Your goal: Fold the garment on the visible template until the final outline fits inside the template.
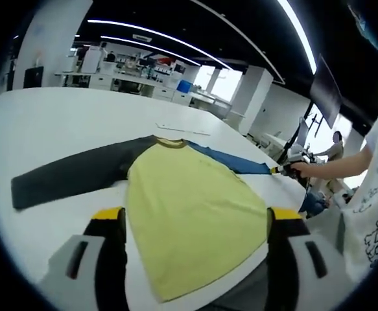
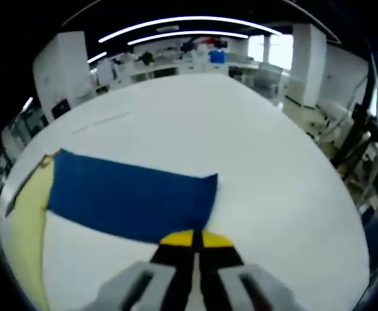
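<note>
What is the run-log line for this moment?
right gripper: shut on blue sleeve | left gripper: open over yellow shirt body | dark sleeve: spread flat

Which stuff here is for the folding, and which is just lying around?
For the folding:
shirt
its blue sleeve
right tongs, shut on that sleeve
left tongs, open

Just around:
white table
desks at the back

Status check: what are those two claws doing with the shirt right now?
Right gripper shut on blue sleeve cuff. Left gripper open over yellow long-sleeved shirt, spread flat on white table. Dark sleeve untouched.
</note>
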{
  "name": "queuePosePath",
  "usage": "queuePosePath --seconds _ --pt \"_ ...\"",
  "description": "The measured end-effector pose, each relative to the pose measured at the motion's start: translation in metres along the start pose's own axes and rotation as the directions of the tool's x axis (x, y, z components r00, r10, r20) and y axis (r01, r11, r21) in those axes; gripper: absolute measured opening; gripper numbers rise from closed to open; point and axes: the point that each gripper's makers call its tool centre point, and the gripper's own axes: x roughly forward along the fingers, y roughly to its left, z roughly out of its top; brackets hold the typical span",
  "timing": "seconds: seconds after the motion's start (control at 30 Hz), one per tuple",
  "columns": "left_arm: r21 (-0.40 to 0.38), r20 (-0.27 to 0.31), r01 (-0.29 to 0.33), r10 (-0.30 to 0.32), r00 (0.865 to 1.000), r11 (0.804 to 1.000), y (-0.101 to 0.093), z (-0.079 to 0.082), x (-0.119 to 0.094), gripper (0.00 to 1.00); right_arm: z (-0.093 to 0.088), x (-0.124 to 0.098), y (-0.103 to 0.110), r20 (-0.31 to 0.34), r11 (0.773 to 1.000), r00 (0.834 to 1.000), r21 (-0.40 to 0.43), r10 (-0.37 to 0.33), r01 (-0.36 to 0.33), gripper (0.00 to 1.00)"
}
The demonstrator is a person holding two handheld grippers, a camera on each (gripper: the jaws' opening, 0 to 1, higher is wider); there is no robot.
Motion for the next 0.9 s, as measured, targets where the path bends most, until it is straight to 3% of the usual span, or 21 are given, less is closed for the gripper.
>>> queuePosePath --seconds 0.1,0.2,0.4,0.47,0.6,0.67,0.9 --pt "0.008 -0.003 -0.002 0.002 1.000 1.000 0.000 0.000 0.000 0.87 0.003 -0.005 0.002 0.009 1.000 1.000 -0.016 0.002 -0.002 0.00" --pt "0.065 -0.051 0.003 0.000 0.999 0.998 -0.001 -0.008 0.000 0.87 0.009 -0.006 0.002 0.022 1.000 1.000 -0.029 0.012 -0.011 0.00" --pt "0.143 -0.102 0.039 -0.024 0.994 0.989 -0.009 -0.012 0.005 0.88 0.036 -0.024 0.020 0.076 0.997 0.995 -0.038 0.072 -0.069 0.00" --pt "0.160 -0.110 0.049 -0.032 0.993 0.986 -0.012 -0.012 0.006 0.87 0.042 -0.038 0.046 0.086 0.994 0.992 -0.066 0.094 -0.088 0.00" --pt "0.199 -0.141 0.081 -0.053 0.989 0.977 -0.017 -0.013 0.005 0.87 0.052 -0.047 0.066 0.093 0.988 0.987 -0.092 0.129 -0.120 0.00" --pt "0.211 -0.150 0.098 -0.067 0.986 0.973 -0.019 -0.013 0.004 0.87 0.058 -0.058 0.091 0.096 0.984 0.983 -0.107 0.155 -0.145 0.00" --pt "0.232 -0.156 0.142 -0.107 0.982 0.962 -0.018 0.002 -0.004 0.87 0.078 -0.079 0.142 0.107 0.965 0.969 -0.162 0.225 -0.206 0.00"
